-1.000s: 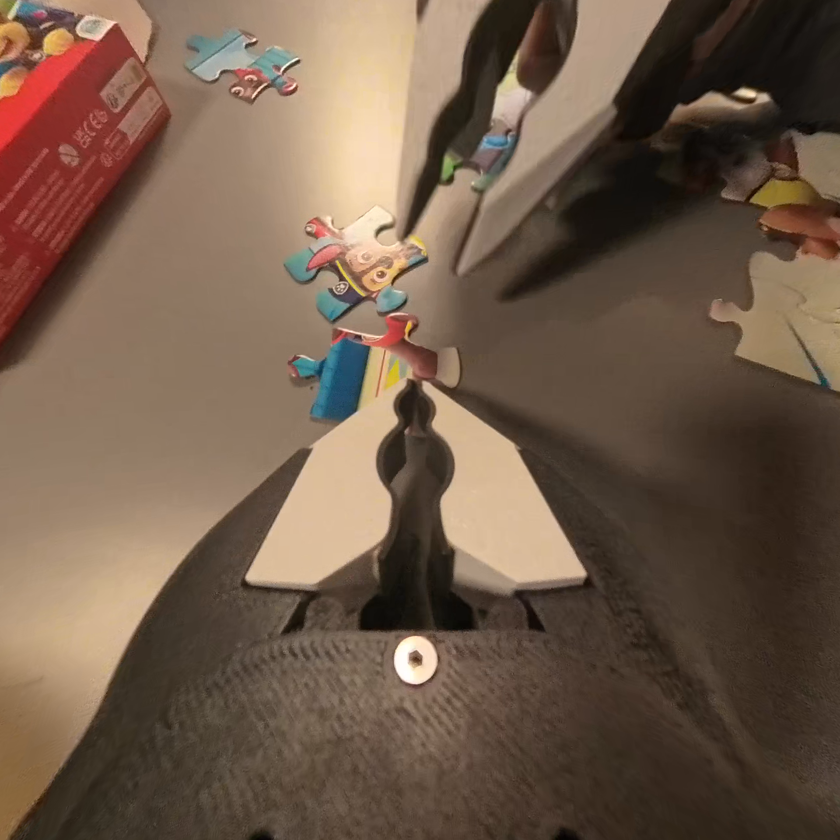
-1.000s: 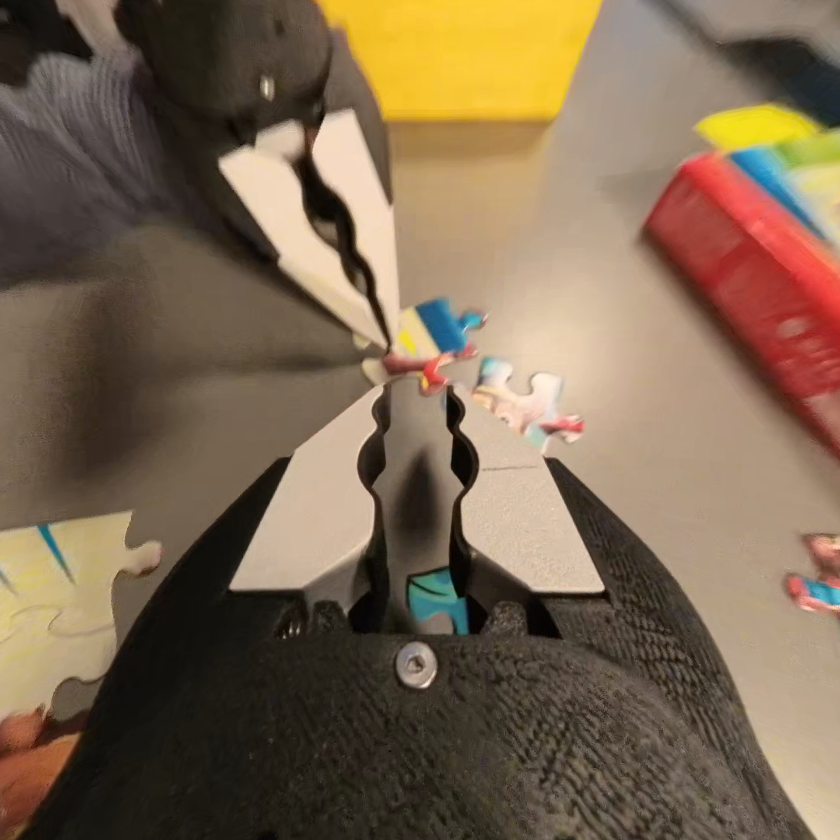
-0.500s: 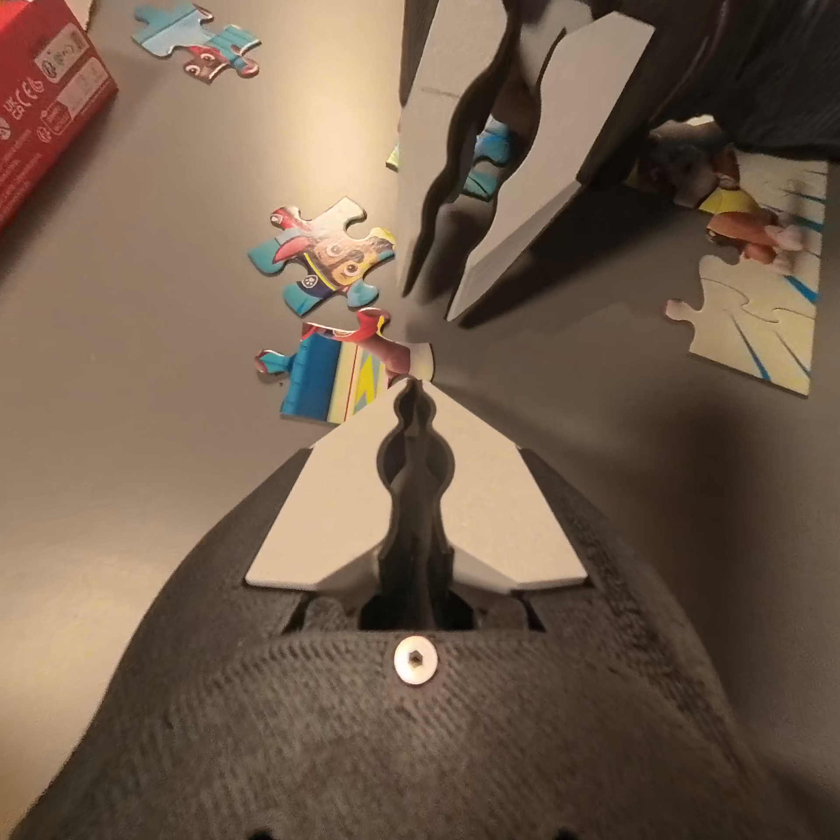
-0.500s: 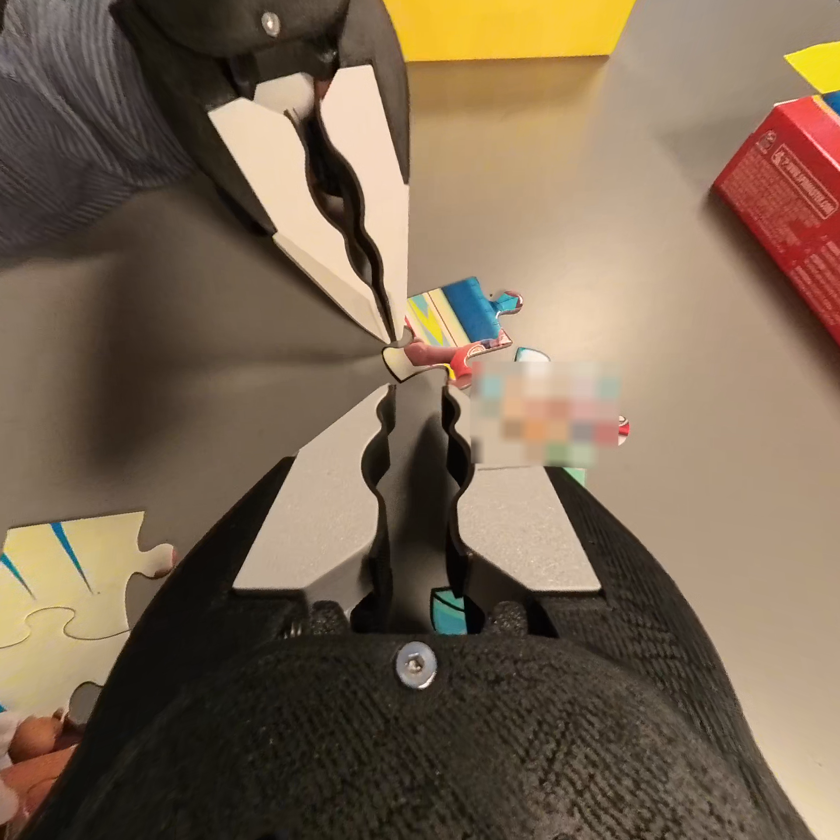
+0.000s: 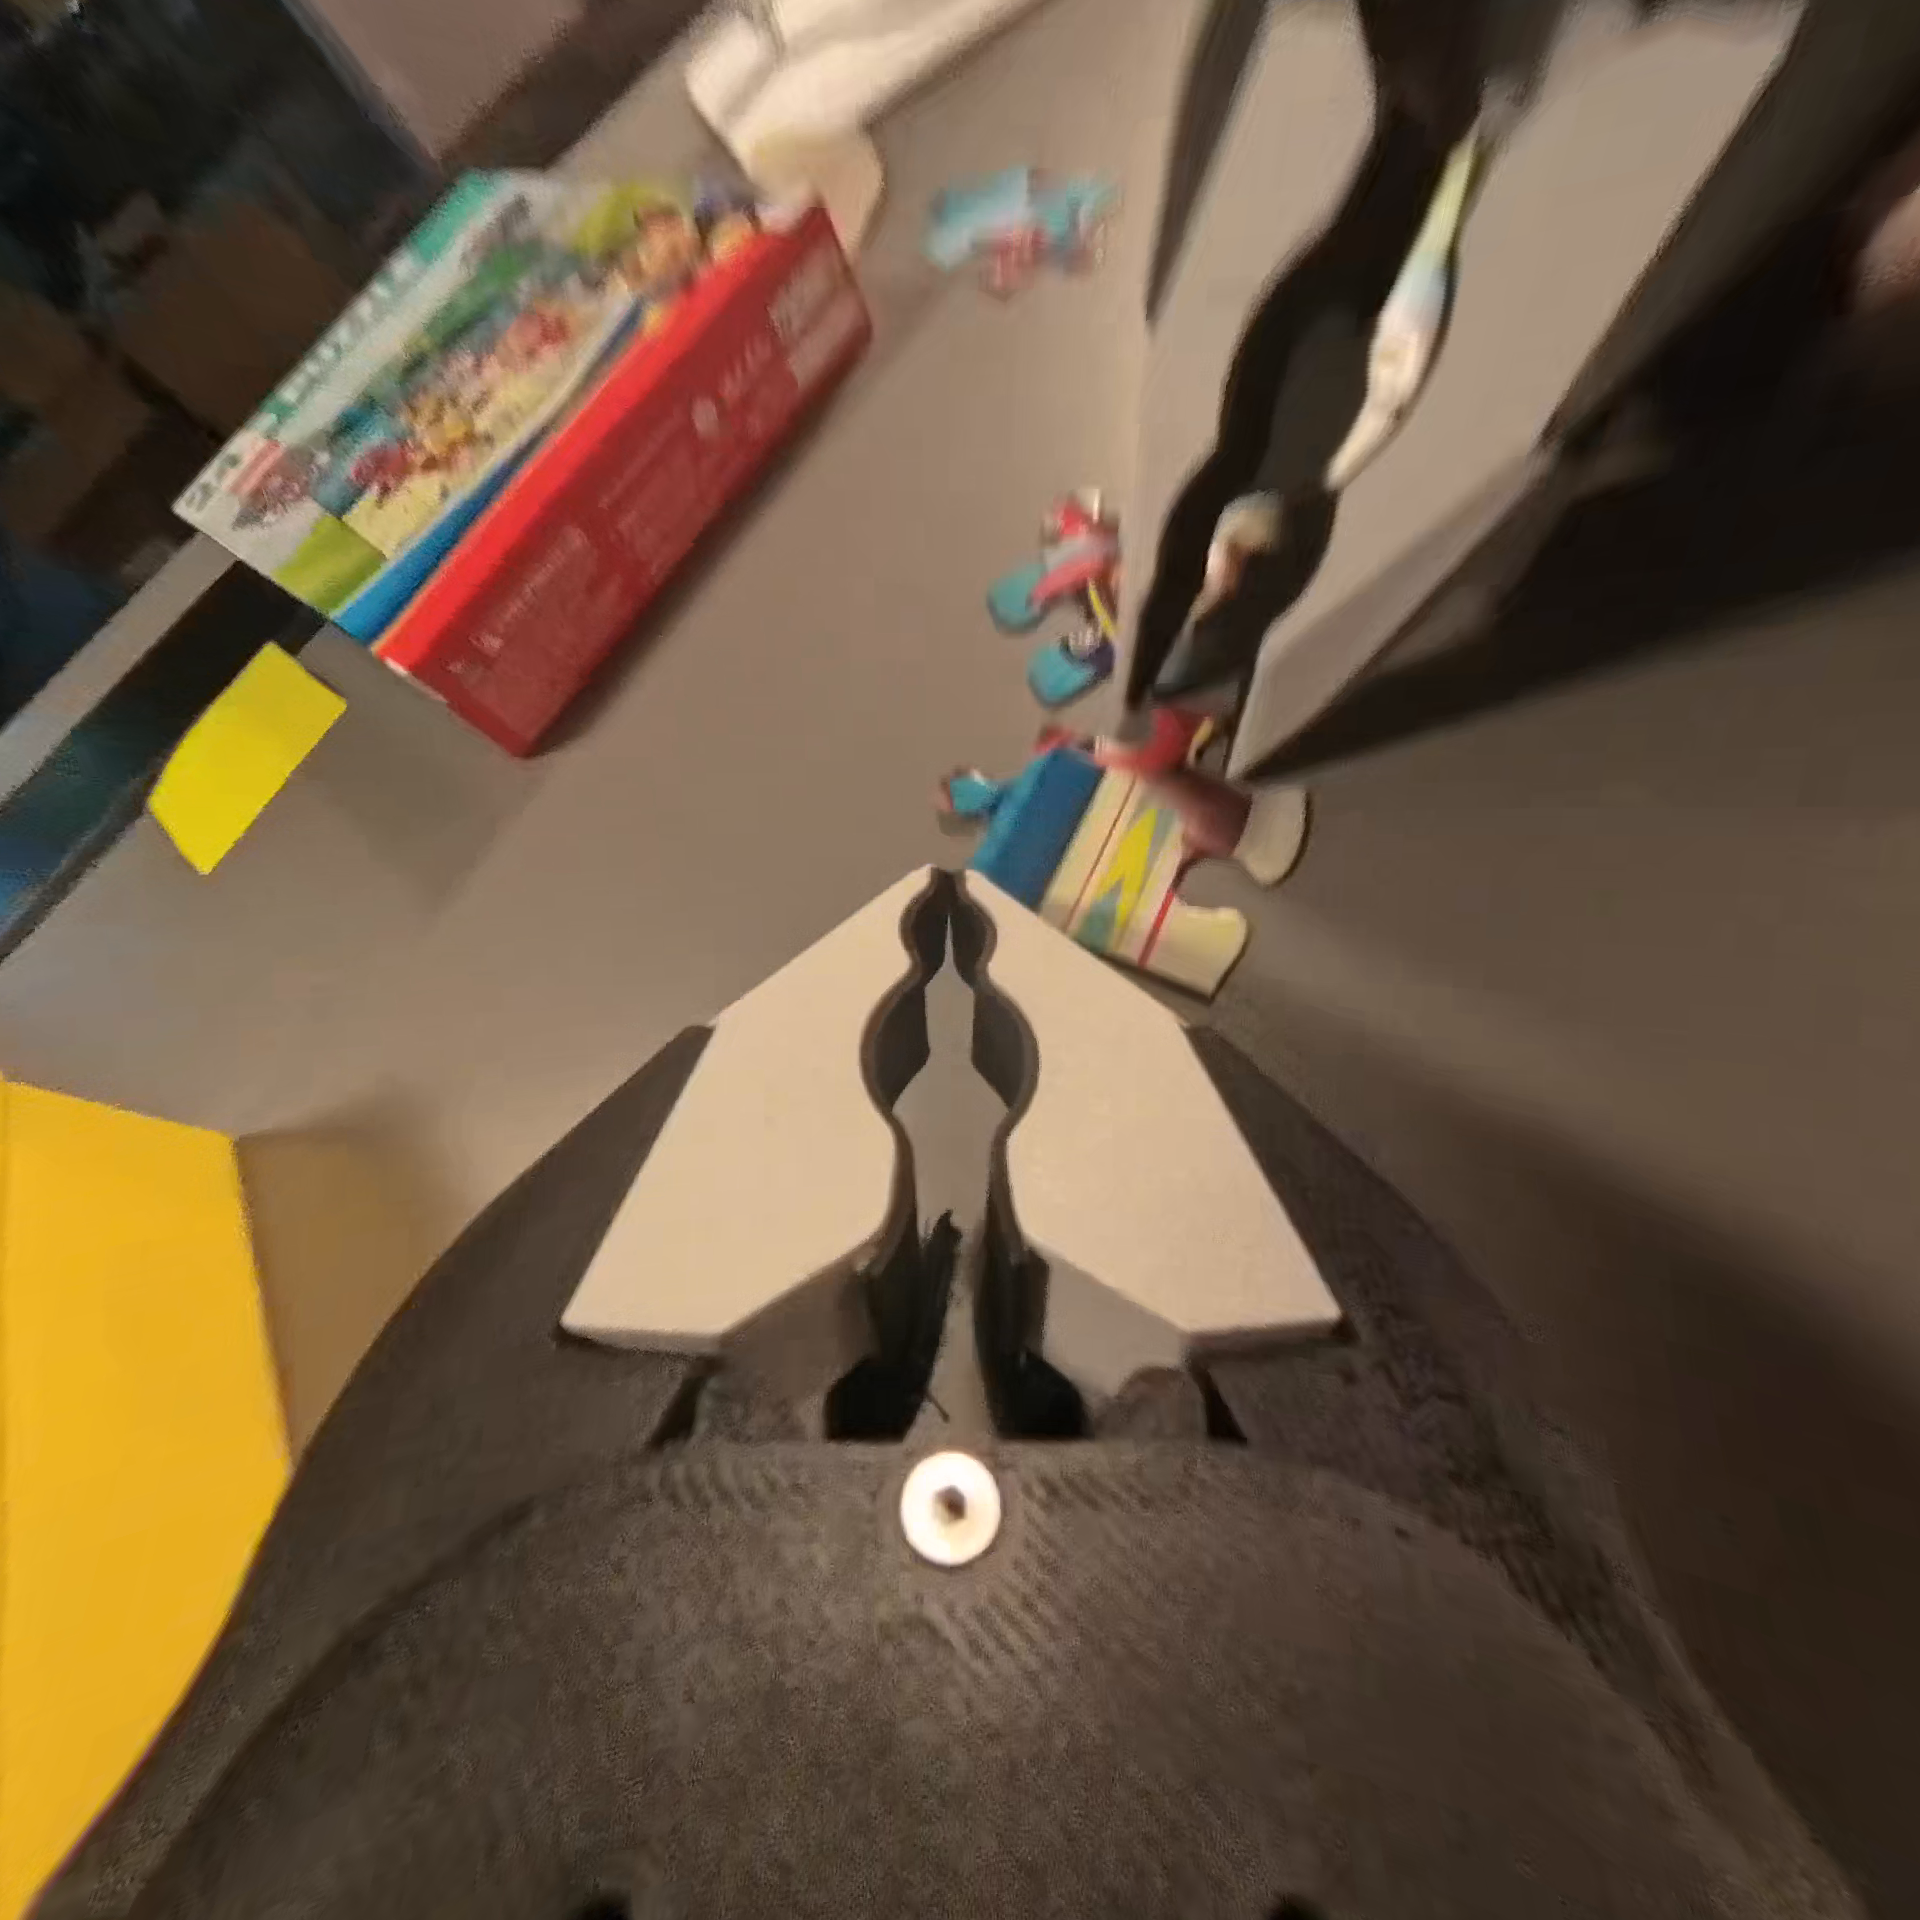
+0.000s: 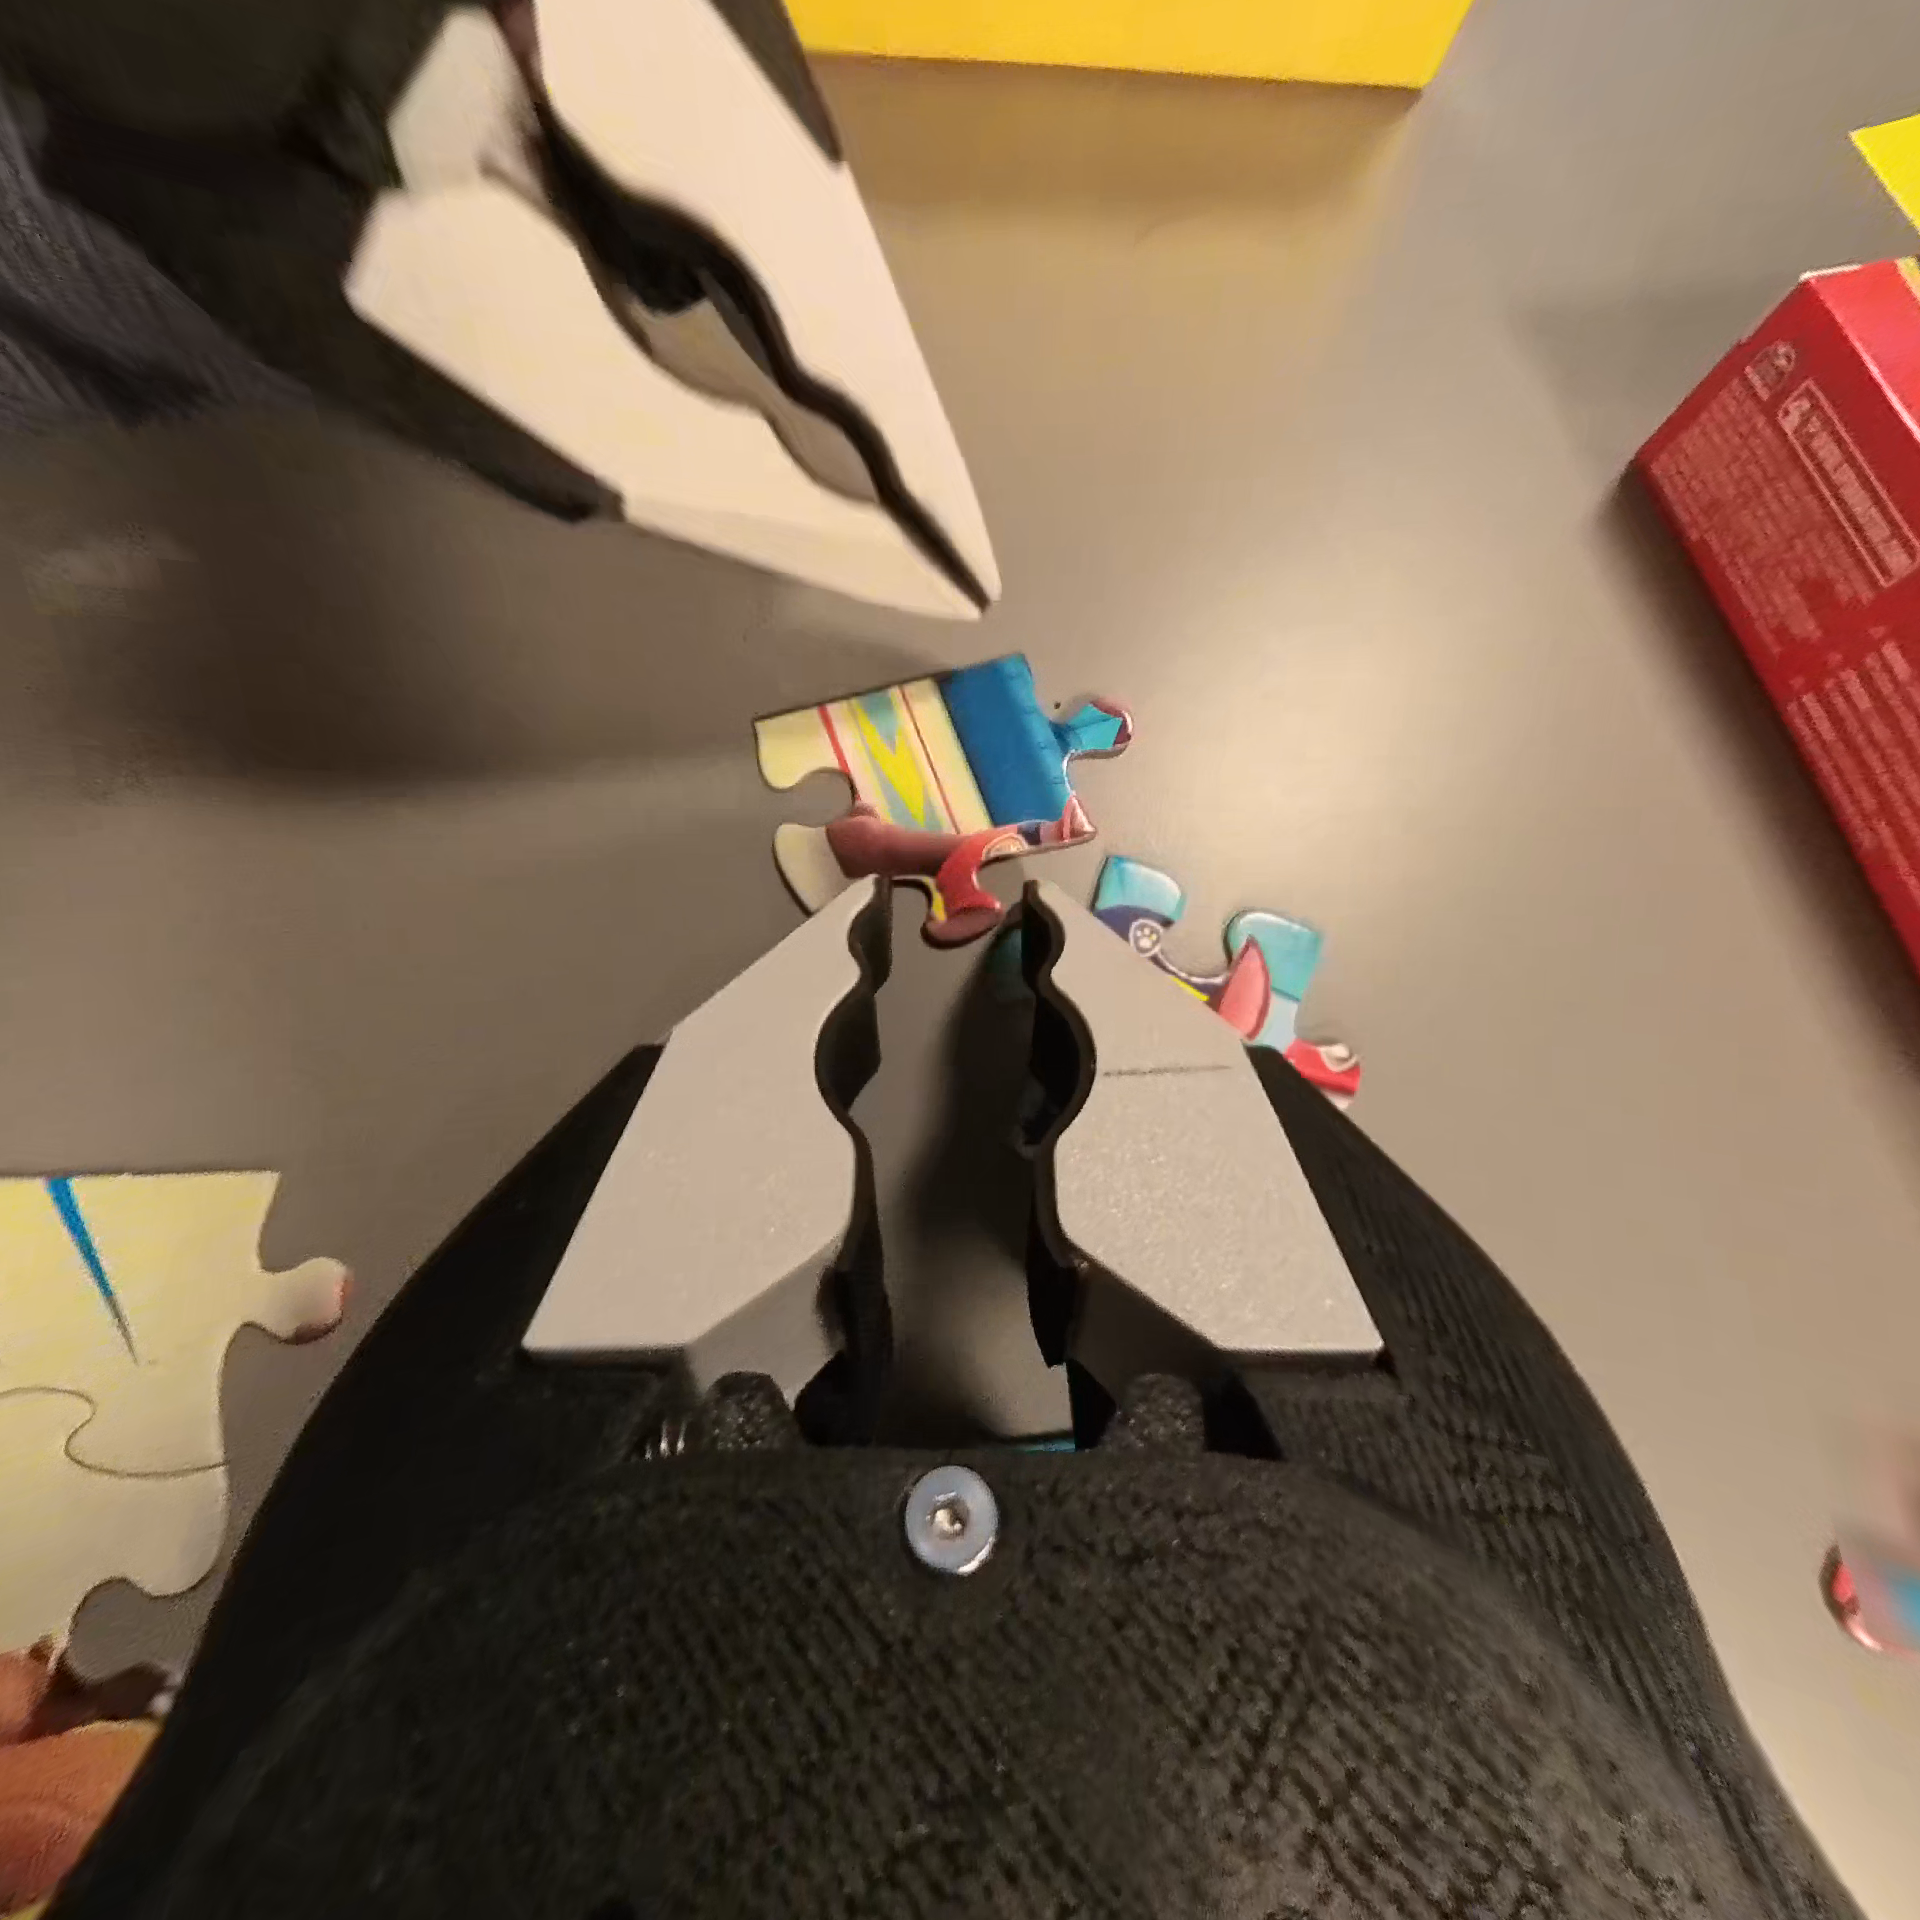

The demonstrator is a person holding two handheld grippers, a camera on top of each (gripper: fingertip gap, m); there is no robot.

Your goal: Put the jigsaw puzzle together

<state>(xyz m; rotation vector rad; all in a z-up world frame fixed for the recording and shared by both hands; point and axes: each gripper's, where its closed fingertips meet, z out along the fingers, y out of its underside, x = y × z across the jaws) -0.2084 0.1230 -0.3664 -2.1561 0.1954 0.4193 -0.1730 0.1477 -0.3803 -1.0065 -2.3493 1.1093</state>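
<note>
A puzzle piece (image 6: 935,758) with blue, yellow and red print lies flat on the grey table (image 6: 1351,520). My right gripper (image 6: 956,899) is open. The piece's red tab lies between its fingertips, with a gap to the right finger (image 6: 1049,935). My left gripper (image 5: 948,883) is shut and empty, just left of the same piece (image 5: 1112,862). In the right wrist view the left gripper (image 6: 977,597) hovers beyond the piece's far edge, apart from it. In the left wrist view the right gripper (image 5: 1184,727) stands at the piece's far end.
A second loose piece (image 6: 1216,966) lies right of my right fingers. A red puzzle box (image 6: 1818,540) stands to the right. Joined pieces (image 6: 114,1351) lie at the lower left. A yellow object (image 6: 1122,42) sits at the table's far edge. Another piece (image 5: 1018,229) lies beyond the box. Tip to tip, the grippers are about 5 cm apart.
My shut left gripper, whose tips touched the piece's edge, has drawn off to the left and swung round. My right gripper has moved forward, so the red tab now lies between its fingers.
</note>
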